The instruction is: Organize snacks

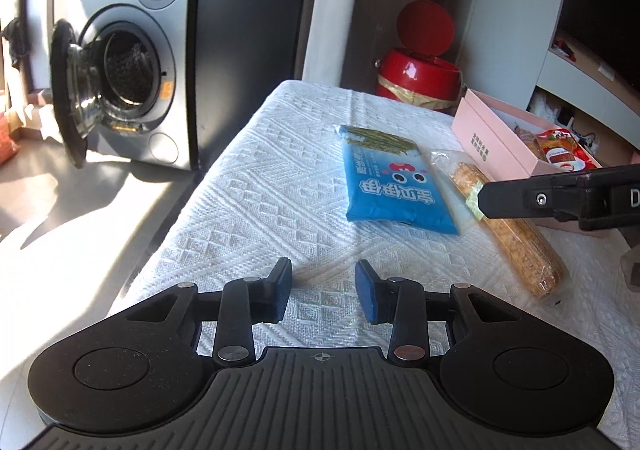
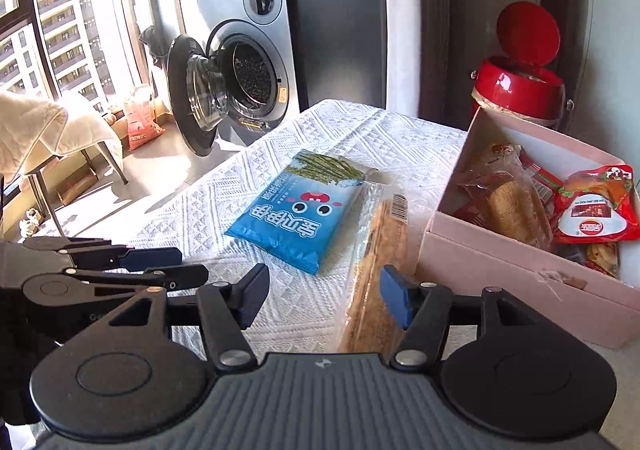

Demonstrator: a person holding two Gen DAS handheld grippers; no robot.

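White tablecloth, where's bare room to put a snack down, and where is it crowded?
Free: the tablecloth left of the blue snack bag, toward the washing machine. Crowded: the bag, the long pastry pack and the pink box lie close together at right.

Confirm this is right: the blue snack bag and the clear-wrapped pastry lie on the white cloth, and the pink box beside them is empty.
Wrong on one count: the pink box is not empty; the right wrist view shows snack packets inside. The blue snack bag and clear-wrapped pastry do lie on the white cloth.
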